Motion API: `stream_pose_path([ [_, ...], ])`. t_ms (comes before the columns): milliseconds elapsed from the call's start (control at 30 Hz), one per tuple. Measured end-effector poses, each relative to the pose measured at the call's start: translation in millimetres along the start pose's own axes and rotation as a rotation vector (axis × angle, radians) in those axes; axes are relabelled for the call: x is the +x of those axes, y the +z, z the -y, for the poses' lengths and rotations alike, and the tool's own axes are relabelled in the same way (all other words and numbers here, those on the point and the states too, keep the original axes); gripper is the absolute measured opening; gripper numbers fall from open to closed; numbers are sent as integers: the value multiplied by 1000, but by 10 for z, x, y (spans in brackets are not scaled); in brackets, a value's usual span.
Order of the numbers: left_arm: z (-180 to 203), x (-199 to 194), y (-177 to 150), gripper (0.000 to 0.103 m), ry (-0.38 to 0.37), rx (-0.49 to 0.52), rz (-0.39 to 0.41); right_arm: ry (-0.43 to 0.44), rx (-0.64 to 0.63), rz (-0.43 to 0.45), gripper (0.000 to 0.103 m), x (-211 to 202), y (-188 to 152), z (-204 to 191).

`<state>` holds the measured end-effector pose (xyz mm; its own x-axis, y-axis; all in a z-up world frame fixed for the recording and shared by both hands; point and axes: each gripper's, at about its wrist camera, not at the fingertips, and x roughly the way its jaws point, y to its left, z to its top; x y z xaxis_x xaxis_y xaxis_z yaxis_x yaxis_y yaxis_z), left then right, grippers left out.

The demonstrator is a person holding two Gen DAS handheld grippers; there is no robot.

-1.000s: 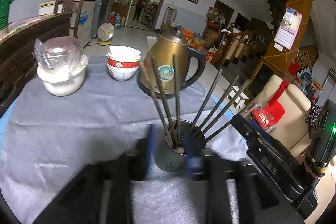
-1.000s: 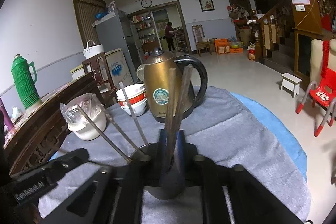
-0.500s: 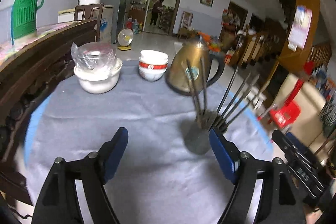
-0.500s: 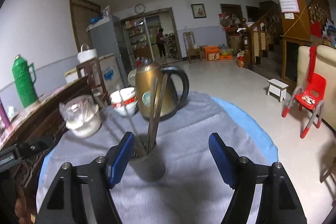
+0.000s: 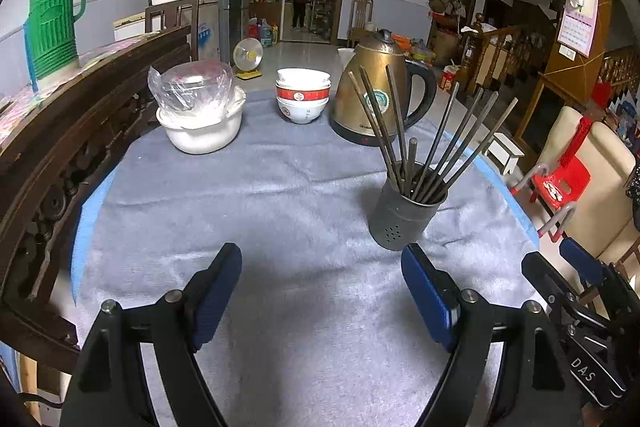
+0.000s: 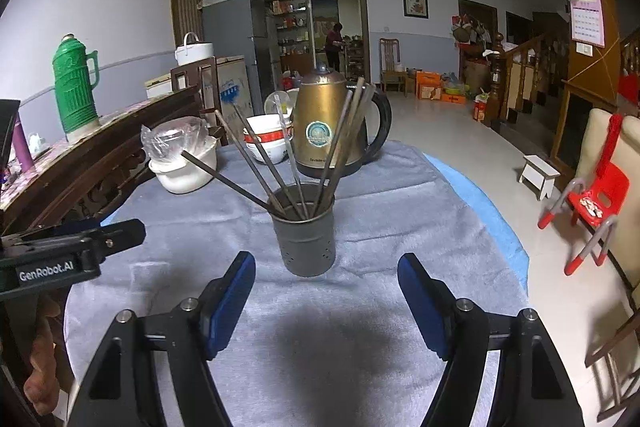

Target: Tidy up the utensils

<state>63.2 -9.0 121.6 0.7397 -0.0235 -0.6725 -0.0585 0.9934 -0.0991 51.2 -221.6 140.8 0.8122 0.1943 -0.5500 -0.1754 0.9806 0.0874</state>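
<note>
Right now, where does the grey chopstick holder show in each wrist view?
Left wrist: the chopstick holder stands right of centre, just beyond the right blue pad.
Right wrist: the chopstick holder stands at centre, ahead of the open claw.
Shared landmark: the gold kettle stands behind it in both.

My left gripper (image 5: 322,291) hangs over the grey cloth (image 5: 280,195) on the desk, its blue-padded fingers (image 5: 218,291) spread wide with nothing between them. Just beyond the right finger stands the perforated metal holder (image 5: 402,217), upright, chopsticks (image 5: 436,143) fanned out of it. Farther back I see a brass kettle (image 5: 376,95), stacked bowls (image 5: 303,95) and a wrapped white bowl (image 5: 200,115).
</note>
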Motion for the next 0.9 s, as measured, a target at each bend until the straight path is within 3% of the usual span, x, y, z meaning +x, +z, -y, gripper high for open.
stream_pose_path([
  [433,122,-69,7,86,50,56,33,11,-5,5,77,-30,23,-51],
  [600,116,1,11,92,124,65,58,-1,3,-1,77,22,6,7],
  [900,158,145,13,92,161,96,25,-12,10,-13,77,135,-1,73],
])
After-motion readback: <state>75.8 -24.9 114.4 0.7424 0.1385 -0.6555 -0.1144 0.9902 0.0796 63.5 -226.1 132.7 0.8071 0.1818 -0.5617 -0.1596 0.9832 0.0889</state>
